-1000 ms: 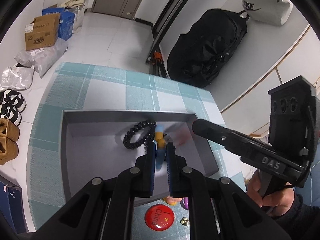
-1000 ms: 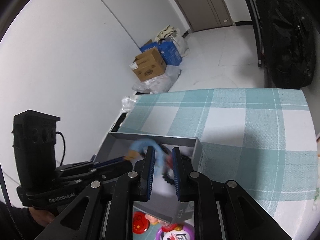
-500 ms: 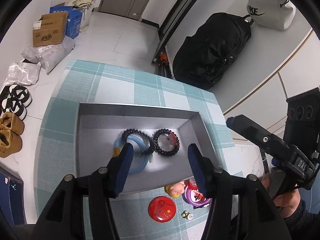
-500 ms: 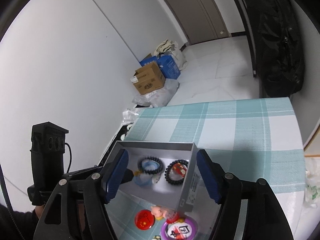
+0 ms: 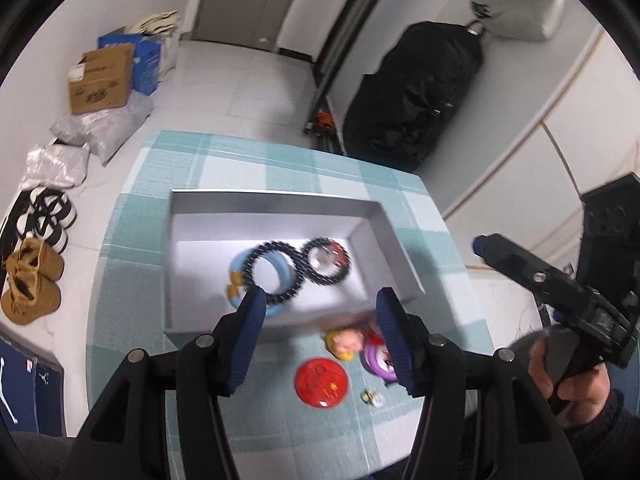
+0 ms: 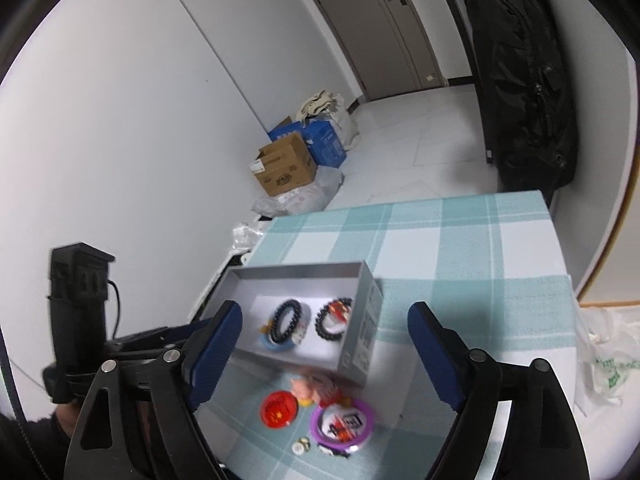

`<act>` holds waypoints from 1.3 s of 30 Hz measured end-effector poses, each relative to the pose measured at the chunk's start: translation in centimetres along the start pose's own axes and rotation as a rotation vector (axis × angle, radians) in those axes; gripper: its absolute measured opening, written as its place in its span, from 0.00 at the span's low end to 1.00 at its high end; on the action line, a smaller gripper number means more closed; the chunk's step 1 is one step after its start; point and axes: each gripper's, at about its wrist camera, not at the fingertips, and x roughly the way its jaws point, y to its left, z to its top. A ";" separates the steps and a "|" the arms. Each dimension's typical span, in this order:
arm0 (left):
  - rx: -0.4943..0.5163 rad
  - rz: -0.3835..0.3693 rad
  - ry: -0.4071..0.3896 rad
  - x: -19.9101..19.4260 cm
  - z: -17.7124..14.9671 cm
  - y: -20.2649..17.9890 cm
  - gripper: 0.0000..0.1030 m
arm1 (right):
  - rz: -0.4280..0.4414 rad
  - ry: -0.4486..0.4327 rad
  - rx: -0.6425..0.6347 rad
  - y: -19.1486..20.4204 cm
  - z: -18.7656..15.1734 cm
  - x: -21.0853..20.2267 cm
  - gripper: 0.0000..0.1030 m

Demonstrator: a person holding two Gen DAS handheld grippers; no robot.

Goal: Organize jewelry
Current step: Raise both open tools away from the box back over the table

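Two black beaded bracelets [image 5: 276,276] and a blue ring [image 5: 262,280] are seen inside the shallow grey box [image 5: 276,212]. Both grippers' fingers, left [image 5: 318,334] and right [image 6: 324,354], have just been spreading, nothing held between them.

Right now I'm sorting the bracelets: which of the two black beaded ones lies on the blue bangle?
The left black beaded bracelet, overlapping the blue bangle in the grey box. The other beaded bracelet encircles a red charm instead.

Two black bead bracelets [image 5: 276,278] and one blue bangle [image 5: 240,276] lie in one grey box [image 5: 272,208]; one red badge [image 5: 321,377], one purple badge [image 6: 344,420] outside.
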 end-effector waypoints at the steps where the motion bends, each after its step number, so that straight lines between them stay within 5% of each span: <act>1: 0.012 0.000 -0.003 -0.2 -0.2 -0.2 0.51 | -0.005 0.003 -0.003 0.0 -0.3 -0.1 0.87; 9: 0.055 -0.001 0.034 -0.3 -2.3 -1.5 0.51 | -0.035 0.029 -0.005 -0.6 -2.8 -0.7 0.94; 21: -0.006 0.096 0.179 2.5 -4.6 -0.4 0.51 | -0.075 0.096 0.055 -1.9 -5.9 -0.6 0.95; 29: 0.019 0.123 0.217 3.6 -5.0 -1.0 0.51 | -0.138 0.174 0.111 -2.0 -8.5 -0.3 0.95; 39: 0.119 0.206 0.190 4.3 -5.1 -2.2 0.51 | -0.160 0.170 0.081 -1.5 -9.2 -0.9 0.95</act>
